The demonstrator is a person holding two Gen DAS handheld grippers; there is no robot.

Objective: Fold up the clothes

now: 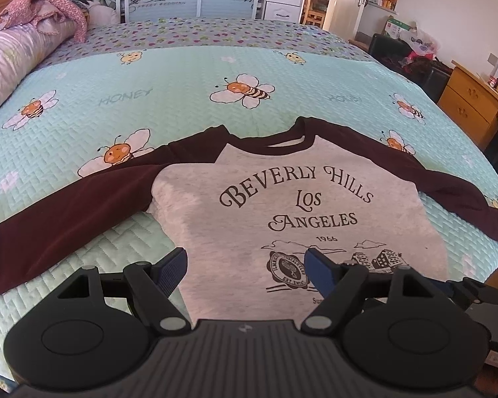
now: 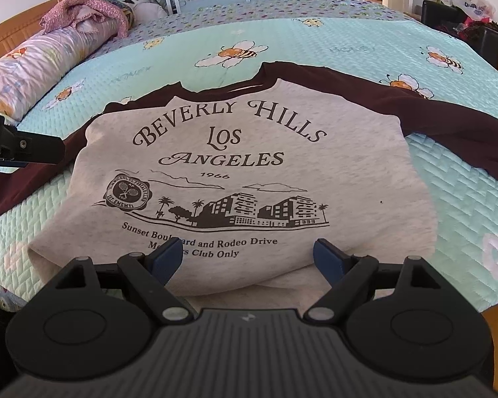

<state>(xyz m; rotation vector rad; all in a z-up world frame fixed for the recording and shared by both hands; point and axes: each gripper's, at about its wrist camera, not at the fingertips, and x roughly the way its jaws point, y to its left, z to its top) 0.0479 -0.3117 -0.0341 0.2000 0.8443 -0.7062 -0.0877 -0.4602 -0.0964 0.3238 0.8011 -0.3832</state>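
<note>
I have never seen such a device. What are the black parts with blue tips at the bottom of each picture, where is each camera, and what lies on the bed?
Those are two hand-held grippers, each with a camera looking along its fingers. One picture comes from the left gripper, the other from the right gripper. Both are open and hold nothing. On the bee-print bedspread lies a grey sweatshirt with dark maroon sleeves spread out to both sides, printed side up. Rolled bedding lies along the left.
</note>
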